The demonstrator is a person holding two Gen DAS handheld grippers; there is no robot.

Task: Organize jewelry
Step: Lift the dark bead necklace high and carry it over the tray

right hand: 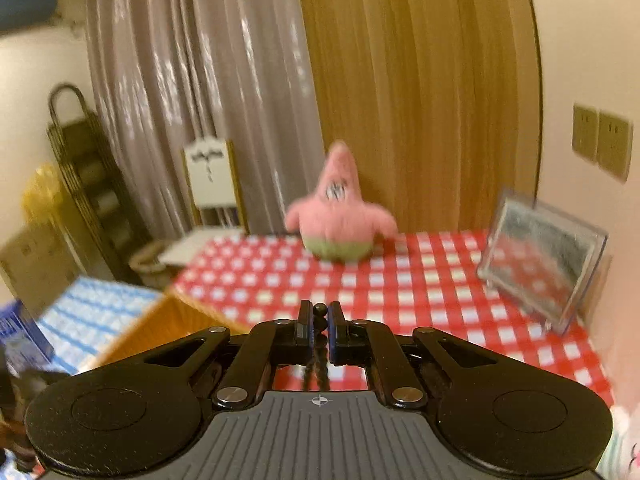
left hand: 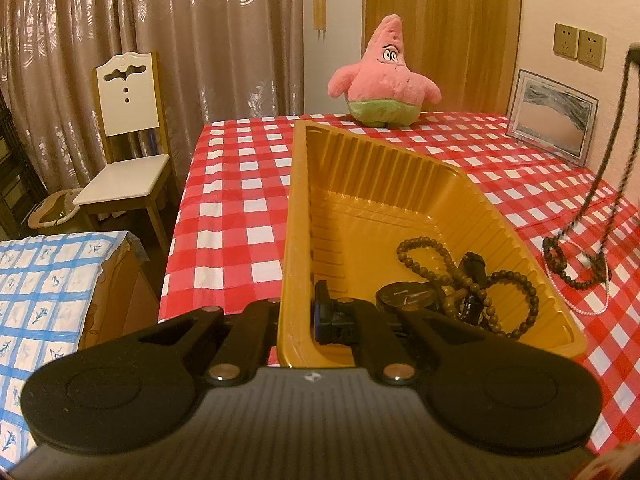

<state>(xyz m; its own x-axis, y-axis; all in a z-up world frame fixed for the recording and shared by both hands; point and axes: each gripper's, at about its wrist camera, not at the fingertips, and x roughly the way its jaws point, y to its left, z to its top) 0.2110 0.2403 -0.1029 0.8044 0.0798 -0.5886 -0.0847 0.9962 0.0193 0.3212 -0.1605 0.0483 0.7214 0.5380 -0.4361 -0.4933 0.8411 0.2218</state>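
A gold plastic tray (left hand: 304, 208) lies on the red checked table. My left gripper (left hand: 298, 320) is shut on the tray's near left rim. In the tray lie a brown bead string (left hand: 516, 292) and a black watch (left hand: 404, 296). My right gripper (right hand: 320, 320) is shut on a dark bead necklace (right hand: 320, 312) and holds it high above the table. In the left wrist view that necklace (left hand: 616, 120) hangs down at the right, its lower loop (left hand: 560, 260) still on the cloth. A thin pink-white bead chain (left hand: 592, 310) lies on the cloth beside it.
A pink plush star (left hand: 384, 76) stands at the table's far edge. A clear picture frame (left hand: 552, 116) leans at the far right by the wall. A white chair (left hand: 128, 152) stands left of the table. A blue checked surface (left hand: 44, 288) lies at the near left.
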